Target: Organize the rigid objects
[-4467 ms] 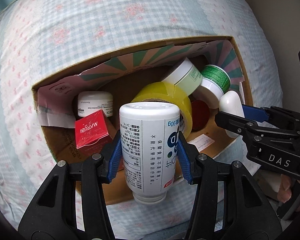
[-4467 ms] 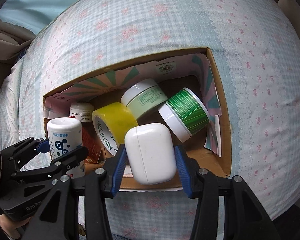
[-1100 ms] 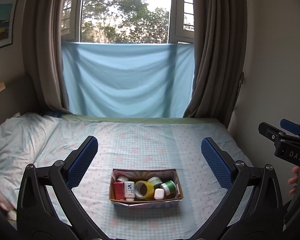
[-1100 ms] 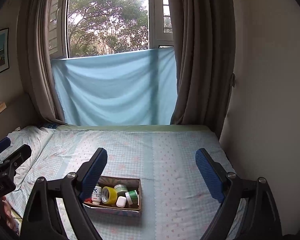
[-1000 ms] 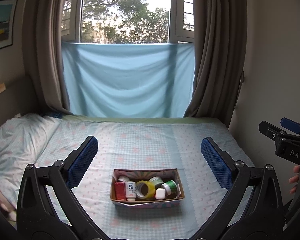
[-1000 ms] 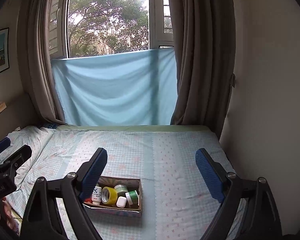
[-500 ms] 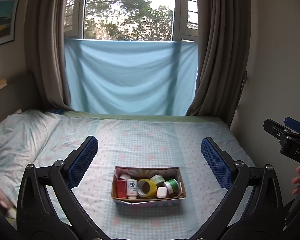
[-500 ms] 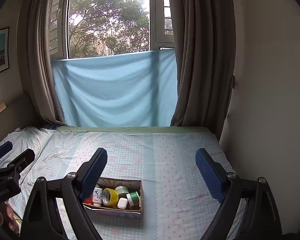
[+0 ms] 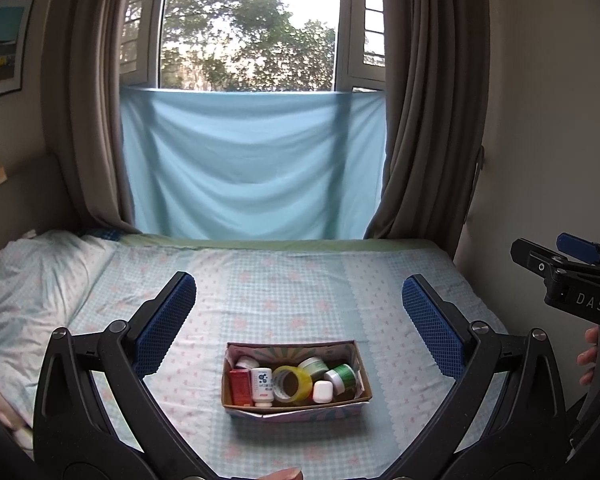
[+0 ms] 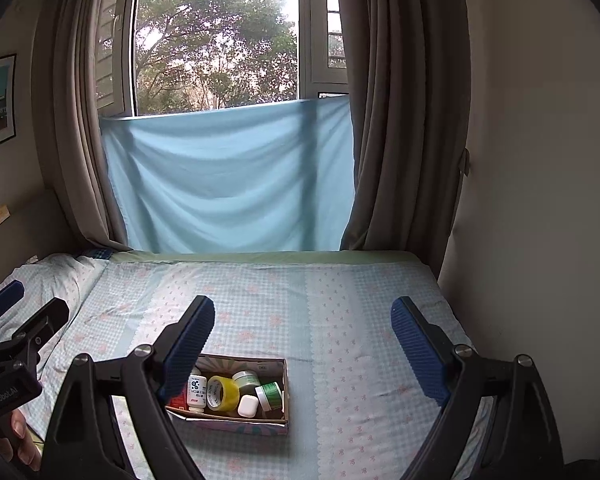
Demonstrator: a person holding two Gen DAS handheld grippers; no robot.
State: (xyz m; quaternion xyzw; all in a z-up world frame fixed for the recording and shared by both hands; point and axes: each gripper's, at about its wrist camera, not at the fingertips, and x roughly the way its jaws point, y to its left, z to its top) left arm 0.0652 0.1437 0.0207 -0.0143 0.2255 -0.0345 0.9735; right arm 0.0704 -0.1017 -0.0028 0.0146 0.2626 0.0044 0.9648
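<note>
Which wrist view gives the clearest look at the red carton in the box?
The left wrist view. There the red carton stands unobstructed at the left end of the cardboard box, beside the white bottle. In the right wrist view the gripper's left finger covers most of the carton, leaving only a red sliver.

Pastel bed, bright bits in the box

Bedsheet (image 9: 284,304) is pale blue-and-white check with pink flowers; brown cardboard box (image 9: 296,403) holds a yellow tape roll (image 9: 291,385), red carton (image 9: 240,387), green-labelled jar (image 9: 343,376), white case (image 9: 323,392). Sky-blue cloth (image 9: 252,168), taupe curtains (image 9: 428,120), blue gripper pads (image 9: 164,324).
</note>
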